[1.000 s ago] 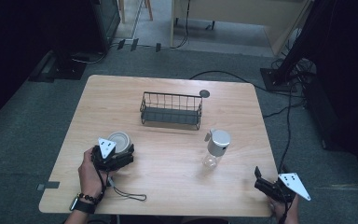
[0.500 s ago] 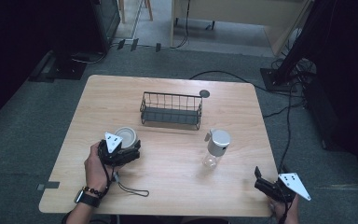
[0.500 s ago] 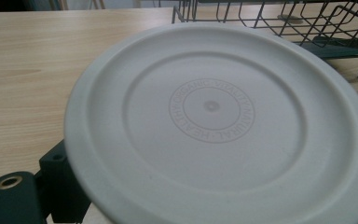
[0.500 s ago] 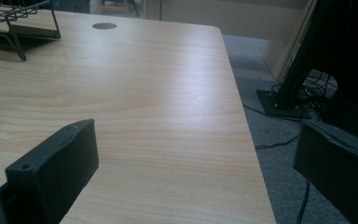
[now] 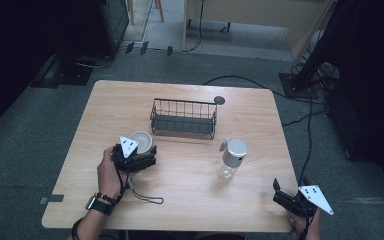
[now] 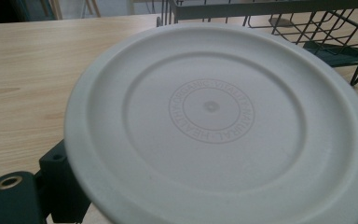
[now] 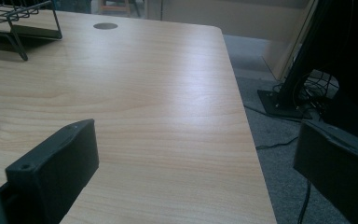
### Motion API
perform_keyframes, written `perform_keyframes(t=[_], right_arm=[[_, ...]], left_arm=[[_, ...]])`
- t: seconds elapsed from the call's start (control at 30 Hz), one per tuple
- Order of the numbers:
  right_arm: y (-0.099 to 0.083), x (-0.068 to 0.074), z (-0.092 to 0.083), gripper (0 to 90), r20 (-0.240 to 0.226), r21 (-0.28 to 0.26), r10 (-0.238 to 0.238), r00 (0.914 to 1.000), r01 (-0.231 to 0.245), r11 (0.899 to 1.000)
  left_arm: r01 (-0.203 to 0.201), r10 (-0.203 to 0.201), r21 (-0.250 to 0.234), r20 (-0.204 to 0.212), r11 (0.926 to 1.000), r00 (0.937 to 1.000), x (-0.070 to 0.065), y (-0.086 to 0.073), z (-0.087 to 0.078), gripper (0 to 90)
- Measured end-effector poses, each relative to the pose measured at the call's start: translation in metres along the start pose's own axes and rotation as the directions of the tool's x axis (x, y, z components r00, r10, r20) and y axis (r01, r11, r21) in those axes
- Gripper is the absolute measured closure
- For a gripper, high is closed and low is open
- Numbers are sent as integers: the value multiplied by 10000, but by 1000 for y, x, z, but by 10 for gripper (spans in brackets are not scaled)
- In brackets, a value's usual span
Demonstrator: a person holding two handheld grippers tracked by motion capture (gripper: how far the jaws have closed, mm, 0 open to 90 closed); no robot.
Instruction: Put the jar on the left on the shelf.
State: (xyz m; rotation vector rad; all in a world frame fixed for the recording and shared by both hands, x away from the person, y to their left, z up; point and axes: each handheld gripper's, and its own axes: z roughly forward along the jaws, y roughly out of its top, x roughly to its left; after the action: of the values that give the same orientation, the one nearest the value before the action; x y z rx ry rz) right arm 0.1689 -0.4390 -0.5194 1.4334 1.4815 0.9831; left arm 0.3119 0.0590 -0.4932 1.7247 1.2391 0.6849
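Observation:
A round white lid (image 6: 209, 112) with embossed lettering sits between the jaws in the left gripper view. It tops a low container (image 5: 141, 140), which my left gripper (image 5: 142, 150) is shut on, left of the table's middle and just in front of the wire basket (image 5: 184, 117). One black jaw shows under the lid's lower left rim. My right gripper (image 5: 279, 192) rests at the table's near right corner. It is open, with its jaws wide apart over bare wood (image 7: 196, 168).
A clear bottle with a grey cap (image 5: 232, 157) stands right of centre, between the two grippers. A dark round grommet (image 5: 219, 100) lies behind the basket. The table's right edge (image 7: 247, 140) drops to a floor with cables.
My left gripper has moved right and slightly away from the person, carrying the white-lidded container closer to the basket. The right gripper has stayed still.

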Motion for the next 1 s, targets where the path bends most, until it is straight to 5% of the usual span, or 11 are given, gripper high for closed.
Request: perform_keyframes(t=[1.0], right_arm=[[0, 0, 0, 0, -1, -2, -3, 10000, 3, 10000]], left_arm=[[-136, 150, -233, 589, 9996, 9982, -20, 37, 9, 96]])
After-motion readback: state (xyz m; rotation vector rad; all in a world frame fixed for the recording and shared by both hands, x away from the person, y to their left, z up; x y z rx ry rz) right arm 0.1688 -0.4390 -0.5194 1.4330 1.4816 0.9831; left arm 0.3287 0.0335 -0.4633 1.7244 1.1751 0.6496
